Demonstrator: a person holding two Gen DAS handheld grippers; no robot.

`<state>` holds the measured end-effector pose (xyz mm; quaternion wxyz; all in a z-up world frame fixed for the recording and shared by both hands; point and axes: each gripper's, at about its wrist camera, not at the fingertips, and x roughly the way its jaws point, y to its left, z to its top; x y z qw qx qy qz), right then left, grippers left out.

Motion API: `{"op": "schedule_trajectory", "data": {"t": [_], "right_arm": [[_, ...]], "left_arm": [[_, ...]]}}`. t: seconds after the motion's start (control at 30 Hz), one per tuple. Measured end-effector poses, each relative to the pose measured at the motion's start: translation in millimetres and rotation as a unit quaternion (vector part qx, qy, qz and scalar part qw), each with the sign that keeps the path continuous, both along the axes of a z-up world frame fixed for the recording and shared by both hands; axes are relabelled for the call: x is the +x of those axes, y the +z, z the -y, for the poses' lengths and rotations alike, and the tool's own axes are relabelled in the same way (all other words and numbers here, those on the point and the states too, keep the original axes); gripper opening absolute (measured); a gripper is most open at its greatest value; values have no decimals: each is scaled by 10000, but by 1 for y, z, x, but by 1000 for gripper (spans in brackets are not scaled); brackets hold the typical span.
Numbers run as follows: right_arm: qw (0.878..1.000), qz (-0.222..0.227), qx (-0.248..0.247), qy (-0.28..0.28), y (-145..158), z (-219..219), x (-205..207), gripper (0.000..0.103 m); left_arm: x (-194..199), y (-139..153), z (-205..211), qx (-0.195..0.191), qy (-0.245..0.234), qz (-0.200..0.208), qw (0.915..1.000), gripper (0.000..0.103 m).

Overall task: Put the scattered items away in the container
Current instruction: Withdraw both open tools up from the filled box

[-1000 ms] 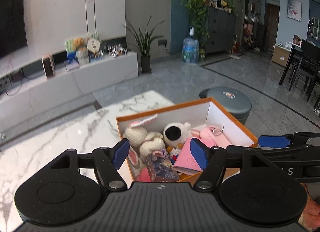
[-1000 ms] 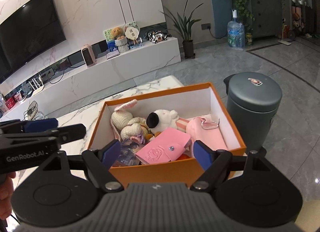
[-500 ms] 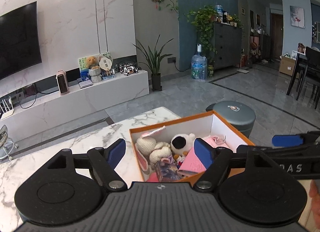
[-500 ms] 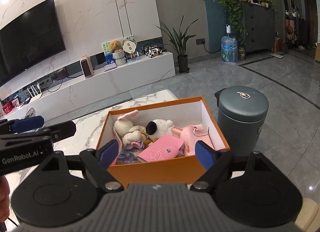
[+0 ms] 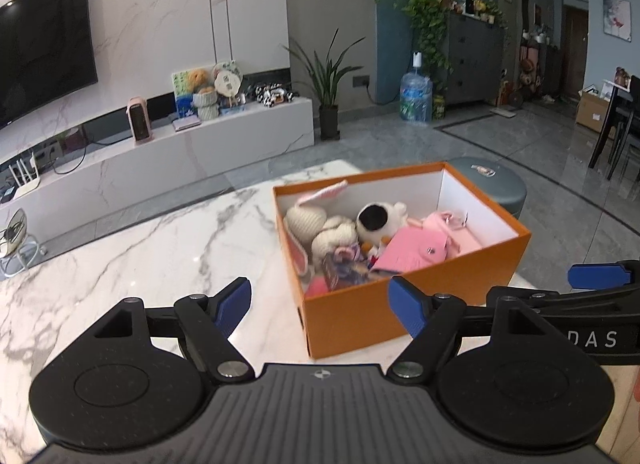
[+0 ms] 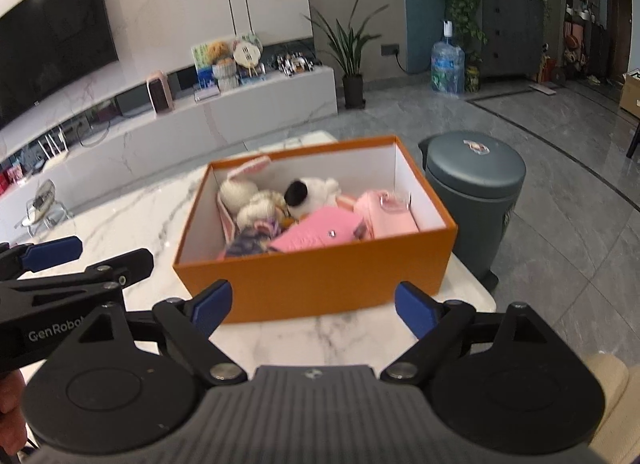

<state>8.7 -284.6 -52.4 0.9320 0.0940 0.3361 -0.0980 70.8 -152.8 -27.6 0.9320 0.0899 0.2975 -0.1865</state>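
Right wrist view: rectangular orange cardboard box [image 6: 320,284] holds plush toys; both grippers' fingers apart.

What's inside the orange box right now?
Orange cardboard box holds a white knitted bunny, a white plush with a black patch, a pink snap wallet and a pink pouch. Anything beneath them is covered.

The orange box [image 6: 320,280] hides the lower parts of its contents behind its near wall: the pink wallet [image 6: 316,234] and the patterned item [image 6: 250,242] show only in part. The right wrist view is slightly blurred. The grey bin [image 5: 502,188] is mostly hidden behind the box in the left wrist view. A person's hand [image 6: 10,416] is cut off by the picture's edge.
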Motion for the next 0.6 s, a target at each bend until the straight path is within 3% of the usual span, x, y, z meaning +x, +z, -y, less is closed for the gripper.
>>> {"op": "schedule_trajectory", "data": {"t": [0.6], "right_arm": [[9994, -315, -97, -135, -5, -22, 5, 90]], "left_arm": [[0, -4, -15, 94, 207, -176, 9996, 87]]}}
